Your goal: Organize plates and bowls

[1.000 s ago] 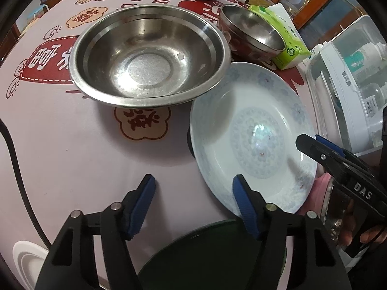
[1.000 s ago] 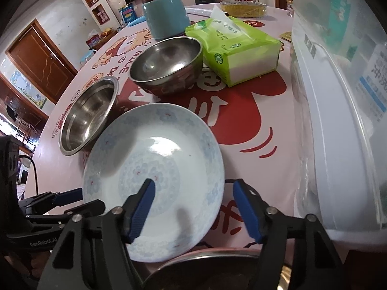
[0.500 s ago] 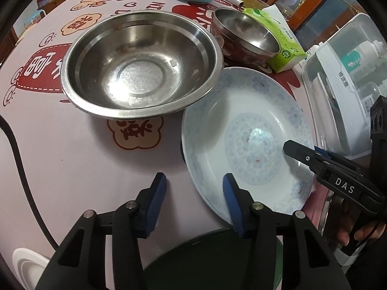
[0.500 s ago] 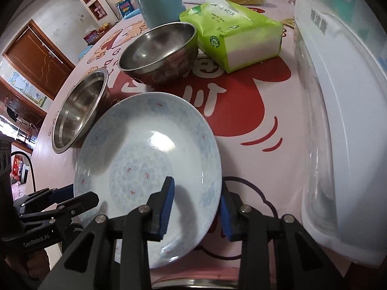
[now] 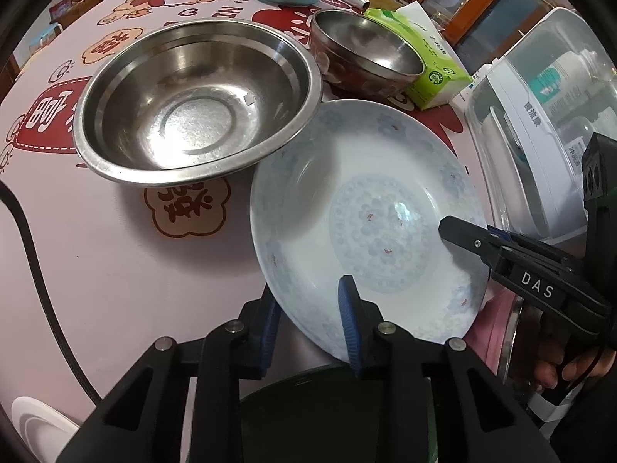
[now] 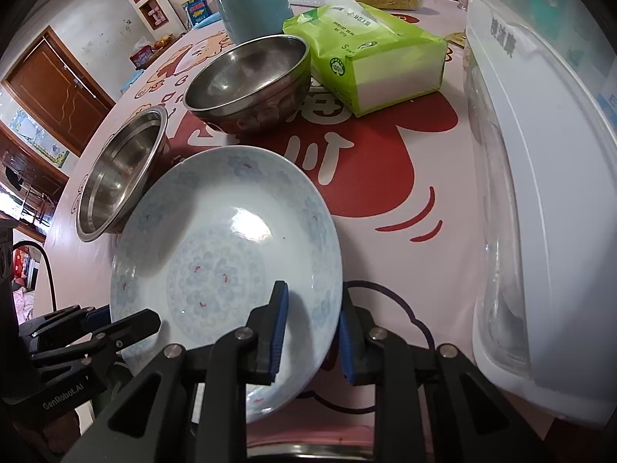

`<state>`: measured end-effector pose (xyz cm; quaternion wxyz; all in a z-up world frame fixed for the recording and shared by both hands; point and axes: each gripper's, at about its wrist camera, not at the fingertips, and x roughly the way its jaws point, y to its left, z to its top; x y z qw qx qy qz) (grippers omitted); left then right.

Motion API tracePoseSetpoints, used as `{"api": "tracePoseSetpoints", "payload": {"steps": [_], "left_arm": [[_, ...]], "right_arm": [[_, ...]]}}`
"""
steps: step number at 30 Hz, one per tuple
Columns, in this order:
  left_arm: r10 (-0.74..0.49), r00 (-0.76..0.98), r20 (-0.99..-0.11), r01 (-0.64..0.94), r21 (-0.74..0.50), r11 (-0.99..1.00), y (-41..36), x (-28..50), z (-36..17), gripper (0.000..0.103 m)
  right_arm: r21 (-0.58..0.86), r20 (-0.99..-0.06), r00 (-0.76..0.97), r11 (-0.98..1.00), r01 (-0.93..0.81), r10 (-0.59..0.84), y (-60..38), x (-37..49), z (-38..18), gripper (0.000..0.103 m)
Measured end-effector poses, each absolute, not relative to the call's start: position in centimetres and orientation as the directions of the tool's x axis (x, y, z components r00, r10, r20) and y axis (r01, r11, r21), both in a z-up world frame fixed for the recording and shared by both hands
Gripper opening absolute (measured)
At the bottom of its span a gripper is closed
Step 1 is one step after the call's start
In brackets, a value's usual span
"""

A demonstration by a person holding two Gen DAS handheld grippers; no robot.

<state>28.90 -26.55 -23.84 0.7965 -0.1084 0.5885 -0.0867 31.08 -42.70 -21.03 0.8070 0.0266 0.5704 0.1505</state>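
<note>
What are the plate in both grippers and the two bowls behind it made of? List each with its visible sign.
Plate: looks like glazed ceramic, glossy white with a faint blue floral print and sharp highlights.
Wide bowl: apparently stainless steel, brushed grey, mirror-like reflections.
Smaller bowl: likely steel too, shiny inside; its outer wall shows a reddish pattern.

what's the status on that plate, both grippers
Left gripper and right gripper both shut on pale blue patterned ceramic plate. Plate tilted. Large steel bowl close beside its rim.
</note>
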Motion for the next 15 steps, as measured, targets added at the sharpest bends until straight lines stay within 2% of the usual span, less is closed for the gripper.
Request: {"api": "tracePoseSetpoints", "payload": {"steps": [6, 15], "left_arm": [[-0.224, 0.303, -0.926, 0.045, -0.221, 0.974, -27.4, 29.0, -23.8, 0.025], [-0.237, 0.319, -0.918, 0.040, -0.237, 0.971, -26.1, 28.6, -23.2, 0.025]], "right_arm": [[0.210, -0.902, 0.333, 0.953, -0.218, 0.274, -43.0, 30.5, -20.6, 0.019], [0.222, -0.892, 0.351, 0.952, -0.212, 0.286, -43.3, 29.7, -19.9, 0.015]]}}
